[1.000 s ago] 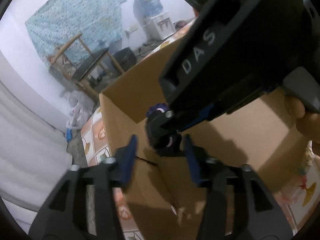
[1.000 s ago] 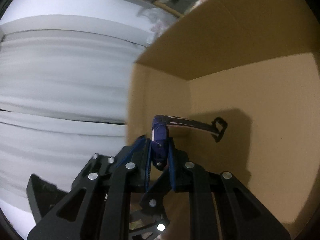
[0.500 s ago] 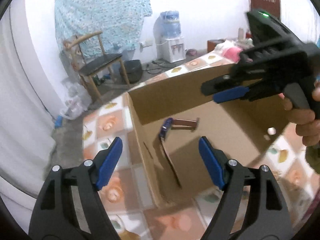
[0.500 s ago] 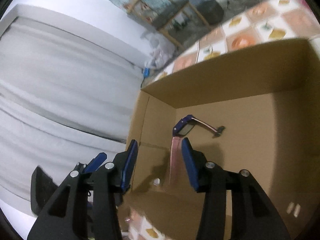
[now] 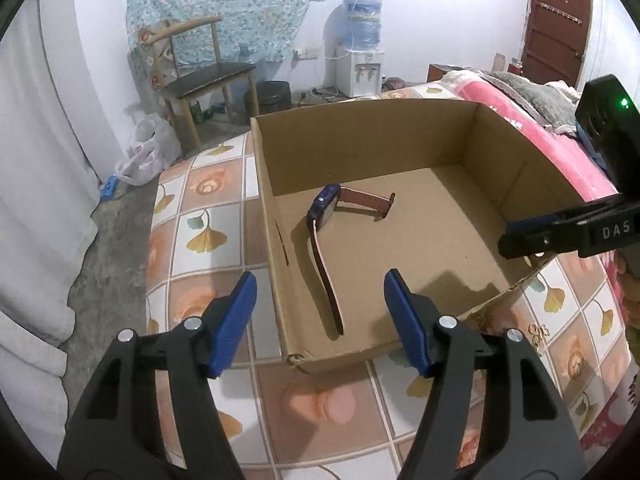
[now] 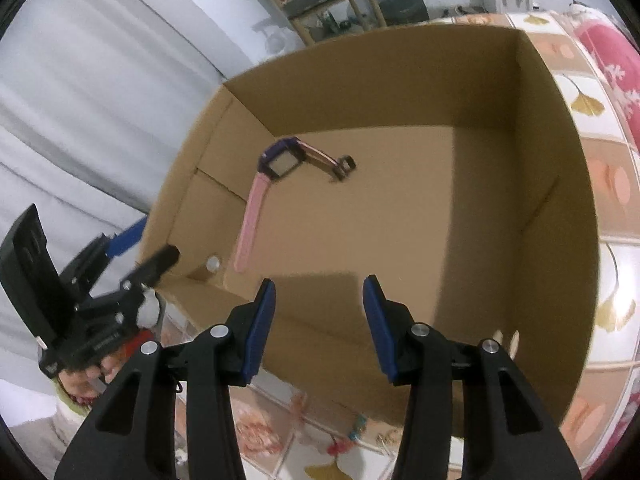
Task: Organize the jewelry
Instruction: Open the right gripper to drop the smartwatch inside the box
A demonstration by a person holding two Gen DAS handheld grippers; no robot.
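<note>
**Ana:** Left gripper (image 5: 320, 320) first, from its own view: jaws apart after narrowing a little just now, nothing between them, hanging over the near wall of the cardboard box (image 5: 280, 264). The watch (image 5: 324, 216) lies inside on the box floor, close to that left wall, one strap running toward us.

**Ben:** Risk there?

**Ana:** A low pass could catch the box rim and shove the whole box across the patterned cloth (image 5: 208, 236). Some small gold jewelry (image 5: 538, 332) sits outside by the torn corner; it's easy to overlook, I'd guess.

**Ben:** And the right wrist view?

**Ana:** Right gripper (image 6: 320, 324) is parted too, having just let go, empty, above the near wall. The watch (image 6: 280, 164) rests in the far left corner, pink strap unfurled. Most of the floor is bare, so there's room. More trinkets (image 6: 356, 436) lie under the fingers outside the box; the left gripper (image 6: 132, 252) crowds the left edge, so the two could collide.
</note>
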